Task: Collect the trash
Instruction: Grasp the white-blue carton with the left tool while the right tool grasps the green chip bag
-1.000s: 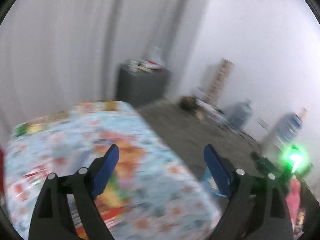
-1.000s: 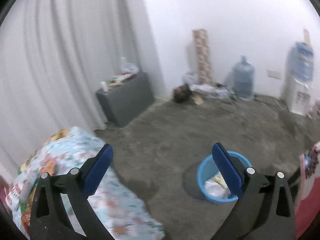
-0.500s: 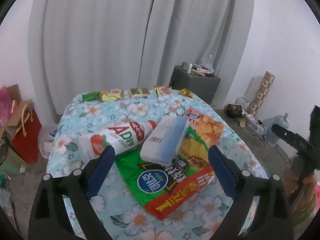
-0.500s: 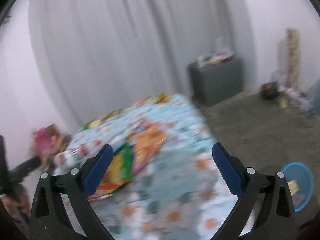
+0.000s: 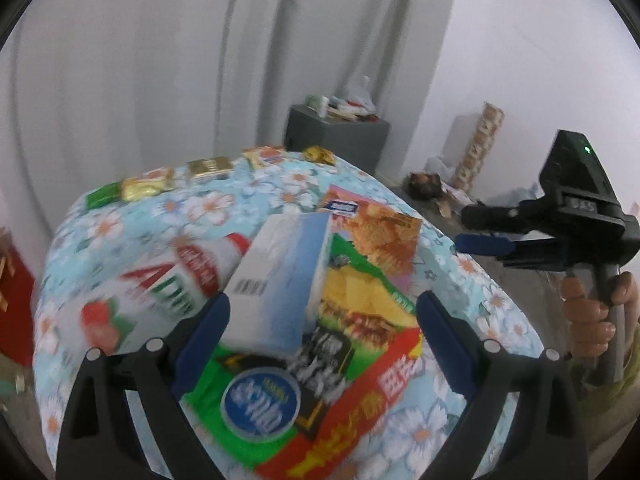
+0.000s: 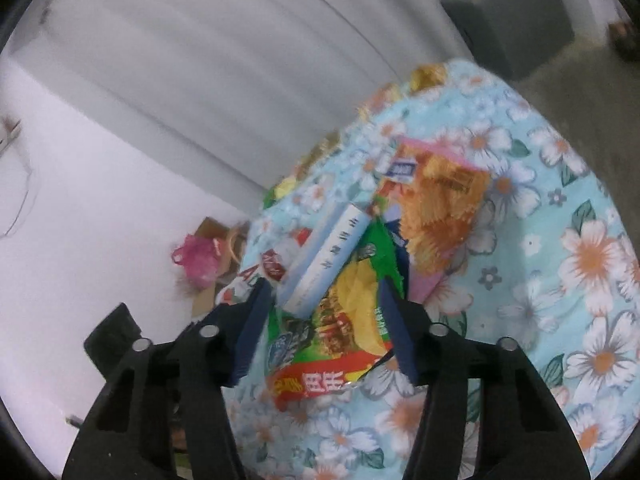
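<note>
A trash pile lies on the floral tablecloth (image 5: 192,208): a white-and-blue box (image 5: 280,272) leaning on a strawberry milk bottle (image 5: 160,292), a green chip bag (image 5: 280,392) and an orange snack bag (image 5: 384,236). My left gripper (image 5: 322,308) hangs open and wide just above the box and green bag. My right gripper (image 5: 468,228), held by a hand (image 5: 592,312), hovers over the table's right edge. Its jaws are closing with nothing pressed between them. In the right wrist view the right gripper (image 6: 325,292) frames the green bag (image 6: 352,312) and the box (image 6: 328,256).
Several small gold and green wrappers (image 5: 208,168) line the table's far edge. A grey cabinet (image 5: 340,136) with clutter stands behind by the curtain. A red bag (image 5: 16,300) and a pink bag (image 6: 196,260) sit on the floor to the left.
Both views swung from the floor and table edge onto the trash pile. The left gripper dropped closer to the box. The right gripper turned away from the blue bucket and its jaws narrowed.
</note>
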A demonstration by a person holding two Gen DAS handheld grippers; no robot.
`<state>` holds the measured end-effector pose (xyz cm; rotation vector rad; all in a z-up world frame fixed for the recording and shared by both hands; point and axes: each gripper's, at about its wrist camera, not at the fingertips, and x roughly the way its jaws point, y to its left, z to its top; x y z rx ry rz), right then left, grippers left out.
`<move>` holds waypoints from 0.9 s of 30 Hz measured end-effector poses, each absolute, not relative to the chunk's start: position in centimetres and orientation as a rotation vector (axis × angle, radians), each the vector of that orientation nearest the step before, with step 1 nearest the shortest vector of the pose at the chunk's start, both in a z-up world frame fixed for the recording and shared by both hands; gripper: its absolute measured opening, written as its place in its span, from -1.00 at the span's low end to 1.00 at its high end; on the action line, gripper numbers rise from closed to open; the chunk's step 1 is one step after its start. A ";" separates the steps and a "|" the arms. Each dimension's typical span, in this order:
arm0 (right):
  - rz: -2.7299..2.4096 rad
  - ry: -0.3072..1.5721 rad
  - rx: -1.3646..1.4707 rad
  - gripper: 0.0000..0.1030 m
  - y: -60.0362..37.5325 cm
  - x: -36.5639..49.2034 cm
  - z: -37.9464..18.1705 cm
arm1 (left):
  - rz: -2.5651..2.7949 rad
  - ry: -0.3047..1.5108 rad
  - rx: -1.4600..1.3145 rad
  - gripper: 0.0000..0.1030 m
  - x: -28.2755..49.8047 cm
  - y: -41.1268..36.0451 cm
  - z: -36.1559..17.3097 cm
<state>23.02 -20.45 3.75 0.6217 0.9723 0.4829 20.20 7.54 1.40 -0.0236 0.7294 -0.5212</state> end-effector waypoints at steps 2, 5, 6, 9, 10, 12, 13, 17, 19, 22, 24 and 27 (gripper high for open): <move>0.461 1.005 0.638 -0.07 -20.4 23.7 3.0 | -0.522 0.767 -0.016 0.78 22.1 6.8 1.0; 0.441 1.044 0.683 -0.16 -21.3 23.5 1.8 | -0.521 0.833 0.005 0.78 24.8 5.8 0.0; 0.434 1.052 0.697 -0.19 -21.7 23.4 1.6 | -0.514 0.852 0.010 0.78 25.5 5.6 -0.4; 0.415 1.061 0.722 -0.23 -22.7 23.7 0.8 | -0.506 0.910 0.017 0.78 27.6 5.1 -1.7; 0.416 1.065 0.742 -0.25 -23.1 23.8 0.6 | -0.500 0.924 0.015 0.78 27.9 5.1 -2.1; 0.432 1.073 0.772 -0.27 -23.6 24.0 0.3 | -0.478 0.945 0.013 0.78 28.8 5.2 -2.8; 0.441 1.075 0.775 -0.27 -23.7 24.1 0.3 | -0.469 0.947 0.016 0.78 29.0 5.3 -3.0; 0.486 1.091 0.771 -0.27 -23.0 24.8 0.1 | -0.455 0.969 0.018 0.78 29.5 5.4 -3.6; 0.493 1.100 0.767 -0.27 -22.6 25.0 -0.2 | -0.449 0.981 0.028 0.78 29.6 5.2 -4.0; 0.504 1.116 0.770 -0.27 -22.0 25.2 -0.8 | -0.440 1.002 0.032 0.78 29.7 5.3 -4.5; 0.511 1.123 0.777 -0.28 -21.9 25.2 -1.1 | -0.430 1.012 0.029 0.78 29.7 5.5 -4.8; 0.518 1.125 0.780 -0.28 -21.9 25.0 -1.2 | -0.433 1.025 0.009 0.75 29.8 5.7 -5.0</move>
